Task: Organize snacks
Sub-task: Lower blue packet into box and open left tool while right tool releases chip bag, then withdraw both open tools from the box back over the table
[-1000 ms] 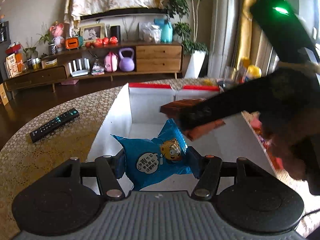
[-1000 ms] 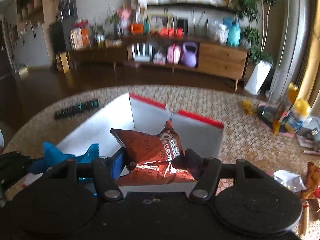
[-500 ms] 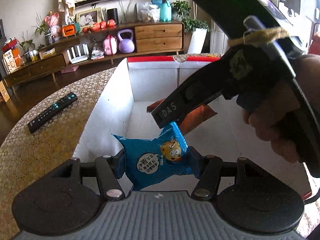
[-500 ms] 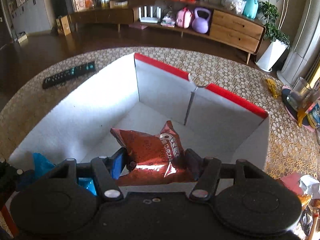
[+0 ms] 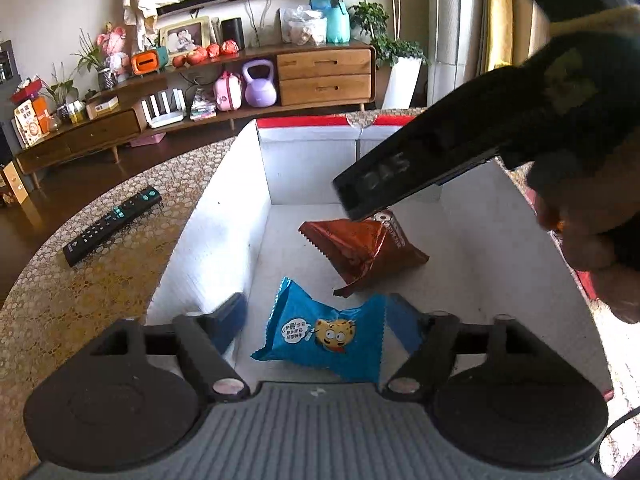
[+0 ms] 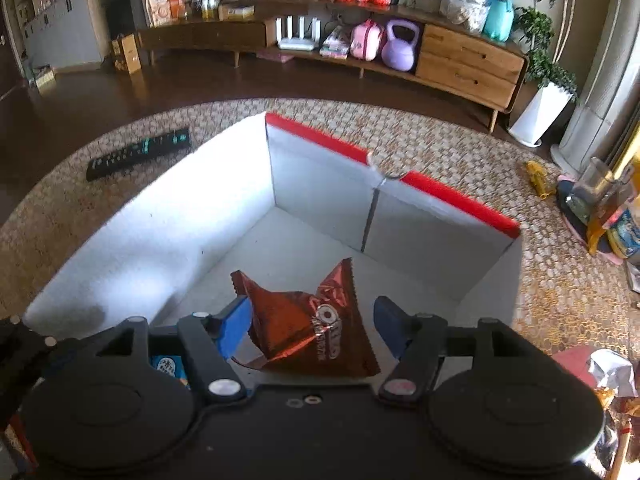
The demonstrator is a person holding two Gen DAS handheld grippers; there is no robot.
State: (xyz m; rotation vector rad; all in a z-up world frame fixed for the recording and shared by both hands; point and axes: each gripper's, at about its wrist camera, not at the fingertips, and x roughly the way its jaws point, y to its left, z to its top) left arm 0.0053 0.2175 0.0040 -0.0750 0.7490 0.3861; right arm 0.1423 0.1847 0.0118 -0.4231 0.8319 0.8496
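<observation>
A white box with a red rim [image 5: 224,216] stands on the patterned table; it also shows in the right wrist view [image 6: 160,220]. A blue snack pack [image 5: 324,336] lies on the box floor between the fingers of my open left gripper [image 5: 316,324]. A red-brown snack pack [image 5: 360,248] lies further in; in the right wrist view the same pack [image 6: 308,320] sits between the fingers of my open right gripper [image 6: 312,320]. The right gripper's body [image 5: 460,156] hangs above the box at the right. A corner of the blue pack [image 6: 168,364] shows at lower left.
A black remote [image 5: 112,224] lies on the table left of the box, also seen from the right wrist [image 6: 140,152]. Loose snack packs [image 6: 608,376] and bottles [image 6: 600,200] sit to the right of the box. A sideboard stands beyond the table.
Both grippers have opened. The blue pack and the red-brown pack have dropped from the fingers onto the box floor. Both grippers have lowered into the box.
</observation>
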